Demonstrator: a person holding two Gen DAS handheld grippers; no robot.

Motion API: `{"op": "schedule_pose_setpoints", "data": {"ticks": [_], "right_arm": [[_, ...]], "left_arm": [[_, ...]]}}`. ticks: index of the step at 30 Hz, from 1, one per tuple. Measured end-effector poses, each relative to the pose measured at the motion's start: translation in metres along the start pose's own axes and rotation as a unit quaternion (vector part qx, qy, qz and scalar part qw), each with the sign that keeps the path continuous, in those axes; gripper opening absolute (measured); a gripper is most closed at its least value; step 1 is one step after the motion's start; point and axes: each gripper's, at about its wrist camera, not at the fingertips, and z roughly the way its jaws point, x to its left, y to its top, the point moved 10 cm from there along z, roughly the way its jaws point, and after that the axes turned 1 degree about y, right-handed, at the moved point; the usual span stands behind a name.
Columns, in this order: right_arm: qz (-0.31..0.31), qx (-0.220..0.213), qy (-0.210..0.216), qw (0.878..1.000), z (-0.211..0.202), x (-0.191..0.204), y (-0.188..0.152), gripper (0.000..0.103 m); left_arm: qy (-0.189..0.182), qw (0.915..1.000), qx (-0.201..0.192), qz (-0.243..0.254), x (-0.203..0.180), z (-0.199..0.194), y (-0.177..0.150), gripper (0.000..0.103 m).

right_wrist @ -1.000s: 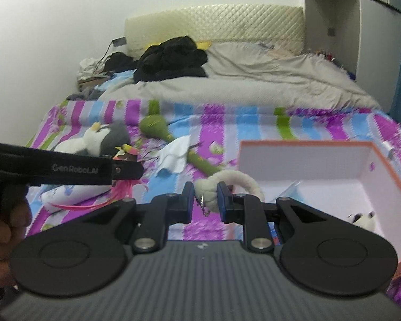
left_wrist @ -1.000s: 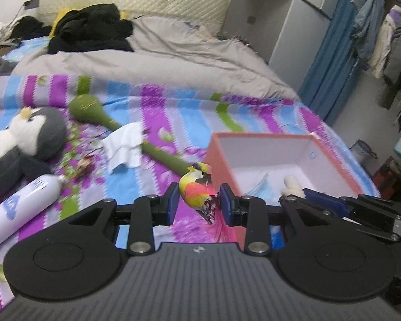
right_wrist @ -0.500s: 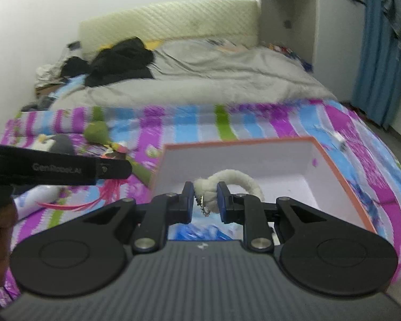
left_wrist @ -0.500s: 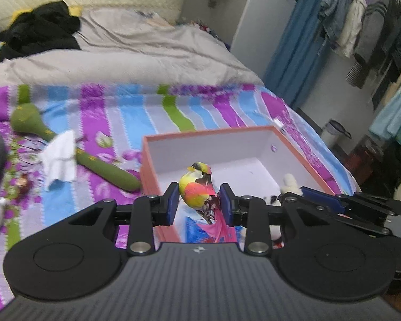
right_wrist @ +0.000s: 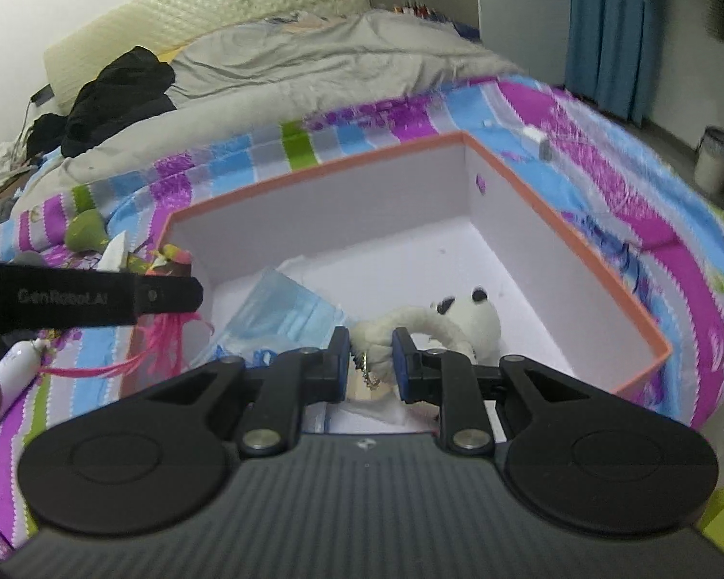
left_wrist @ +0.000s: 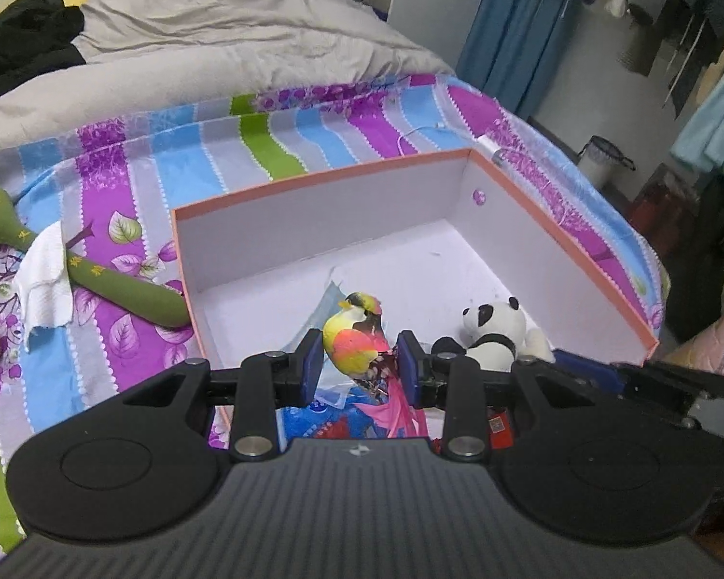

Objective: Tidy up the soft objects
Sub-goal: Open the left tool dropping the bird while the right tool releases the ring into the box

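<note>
Orange-rimmed and white inside, the box [left_wrist: 545,202] lay directly ahead of and below both grippers on the striped bedspread [left_wrist: 178,164]. The left gripper [left_wrist: 360,366] was closed to a narrow gap on a yellow, orange and pink toy bird [left_wrist: 355,345], whose pink tail feathers hung down below the jaws, over the near part of the box. The right gripper [right_wrist: 370,359] was closed about as narrowly on a cream rope ring [right_wrist: 422,325] with a small metal chain dangling from it, also over the box. A panda toy [left_wrist: 494,328] sat just ahead and to the right of the left gripper, and a clear blue plastic bag [right_wrist: 285,311] lay ahead and to the left of the right one.

To drop both well, I judged each gripper should lower toward a bare patch of the box floor, the bird clear of the panda, then open fully and lift straight up so feathers or chain do not snag.

The 2 gripper bodies hid the near wall of the box and whatever lay beneath them. Blue and red packaging under the left gripper was cut off and unreadable. How far above the floor either toy hung could not be told.
</note>
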Motion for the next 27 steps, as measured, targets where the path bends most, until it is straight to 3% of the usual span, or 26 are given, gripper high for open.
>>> {"op": "schedule_pose_setpoints", "data": {"ticks": [13,14,16,17,18,20,27], "right_arm": [[0.027,0.009,0.017,0.999,0.009,-0.016,-0.013,0.025],[0.027,0.010,0.018,0.999,0.009,-0.016,-0.013,0.026],[0.026,0.009,0.018,0.999,0.008,-0.015,-0.012,0.028],[0.025,0.009,0.017,1.000,0.007,-0.015,-0.010,0.033],[0.024,0.008,0.015,1.000,0.006,-0.015,-0.009,0.045],[0.024,0.005,0.013,1.000,0.004,-0.015,-0.006,0.054],[0.021,-0.019,0.009,1.000,-0.016,-0.013,0.004,0.054]], "left_arm": [[0.012,0.9996,0.023,0.011,-0.005,0.016,-0.011,0.039],[0.012,0.9996,0.022,0.012,-0.006,0.014,-0.011,0.042],[0.009,0.9997,0.019,0.015,-0.008,0.011,-0.010,0.057],[0.008,0.9997,0.014,0.018,-0.009,0.008,-0.008,0.063],[0.006,0.9997,0.009,0.021,-0.010,0.005,-0.007,0.063],[0.004,0.9997,0.000,0.025,-0.012,-0.003,-0.004,0.063],[0.002,0.9992,-0.037,0.014,-0.005,-0.040,0.003,0.064]]}}
